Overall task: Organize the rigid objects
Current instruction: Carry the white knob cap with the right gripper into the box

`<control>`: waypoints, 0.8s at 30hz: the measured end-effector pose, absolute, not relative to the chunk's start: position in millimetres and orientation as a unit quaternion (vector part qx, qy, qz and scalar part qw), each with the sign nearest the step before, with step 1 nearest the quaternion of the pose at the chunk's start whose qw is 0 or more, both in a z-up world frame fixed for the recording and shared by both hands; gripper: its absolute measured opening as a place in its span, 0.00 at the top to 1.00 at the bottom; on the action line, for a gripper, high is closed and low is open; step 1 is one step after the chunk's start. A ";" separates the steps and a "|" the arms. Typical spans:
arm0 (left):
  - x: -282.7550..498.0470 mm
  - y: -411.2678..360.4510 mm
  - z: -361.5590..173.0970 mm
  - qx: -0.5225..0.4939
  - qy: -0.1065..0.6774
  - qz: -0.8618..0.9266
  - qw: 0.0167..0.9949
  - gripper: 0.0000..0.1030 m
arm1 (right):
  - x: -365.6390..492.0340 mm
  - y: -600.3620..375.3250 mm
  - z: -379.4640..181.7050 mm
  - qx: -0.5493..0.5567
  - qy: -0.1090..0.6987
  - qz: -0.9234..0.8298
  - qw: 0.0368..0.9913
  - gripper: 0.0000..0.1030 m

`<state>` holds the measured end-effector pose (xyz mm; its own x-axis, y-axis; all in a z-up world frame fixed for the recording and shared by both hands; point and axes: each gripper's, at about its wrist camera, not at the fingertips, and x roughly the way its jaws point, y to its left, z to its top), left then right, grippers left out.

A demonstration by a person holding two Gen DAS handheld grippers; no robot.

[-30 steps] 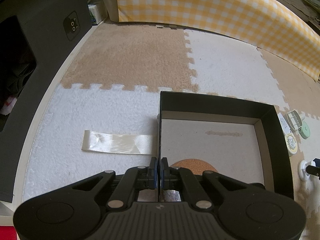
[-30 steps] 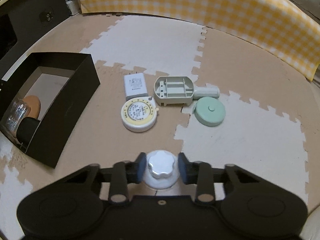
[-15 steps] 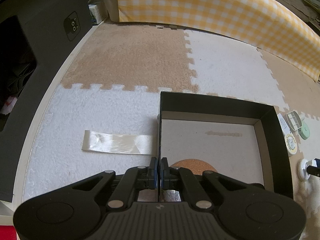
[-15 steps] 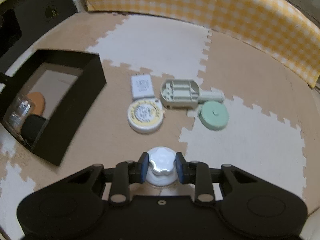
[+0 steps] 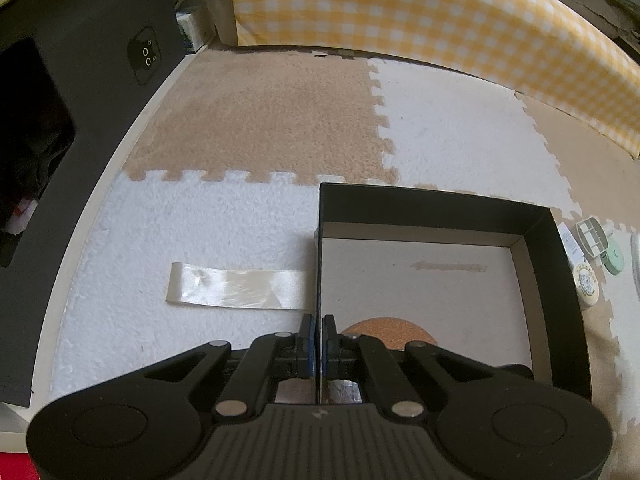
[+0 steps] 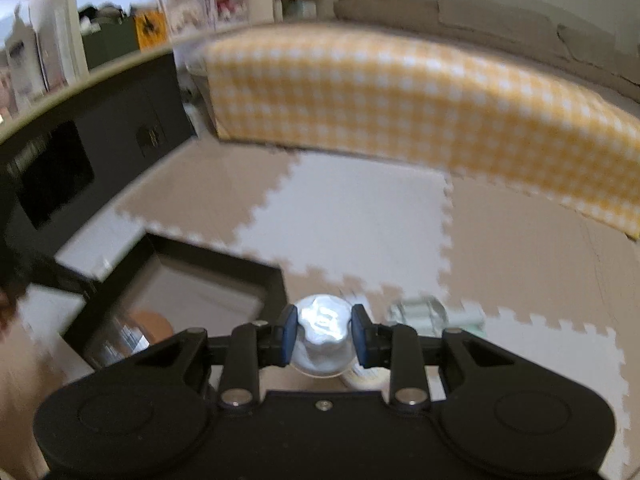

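Note:
My left gripper (image 5: 319, 334) is shut on the left wall of the black box (image 5: 544, 252), pinching it by the rim. Inside the box lies a cork disc (image 5: 390, 330) near the front. My right gripper (image 6: 324, 334) is shut on a white knob with a silver lobed top (image 6: 323, 326), held up above the floor mat near the box's right corner (image 6: 276, 280). The cork disc (image 6: 154, 326) shows in the box in the right wrist view, which is blurred.
A shiny strip of tape (image 5: 236, 290) lies on the white mat left of the box. A yellow round tape measure (image 5: 586, 286), a green round one (image 5: 614, 260) and a grey plastic case (image 5: 592, 234) lie right of the box. A yellow checked cloth (image 5: 420, 20) hangs behind. A dark cabinet (image 5: 80, 80) stands left.
My right gripper closed on the white knob, lifted it off the mat and swung left toward the box, tilting upward. My left gripper has not moved.

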<state>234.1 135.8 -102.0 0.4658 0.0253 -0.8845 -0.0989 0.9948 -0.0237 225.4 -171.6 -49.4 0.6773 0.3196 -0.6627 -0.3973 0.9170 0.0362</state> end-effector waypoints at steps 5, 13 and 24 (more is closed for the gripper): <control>233.9 136.2 -101.9 -0.034 0.516 0.034 0.855 0.98 | 228.8 -137.4 -43.5 -0.051 0.334 0.229 0.913 0.71; 234.9 136.6 -102.0 -0.035 0.517 0.033 0.855 0.98 | 230.3 -77.8 -73.6 -0.095 0.351 0.280 0.888 0.71; 234.5 135.8 -102.6 -0.035 0.517 0.031 0.855 0.98 | 234.5 -46.8 -118.6 -0.180 0.398 0.269 0.858 0.71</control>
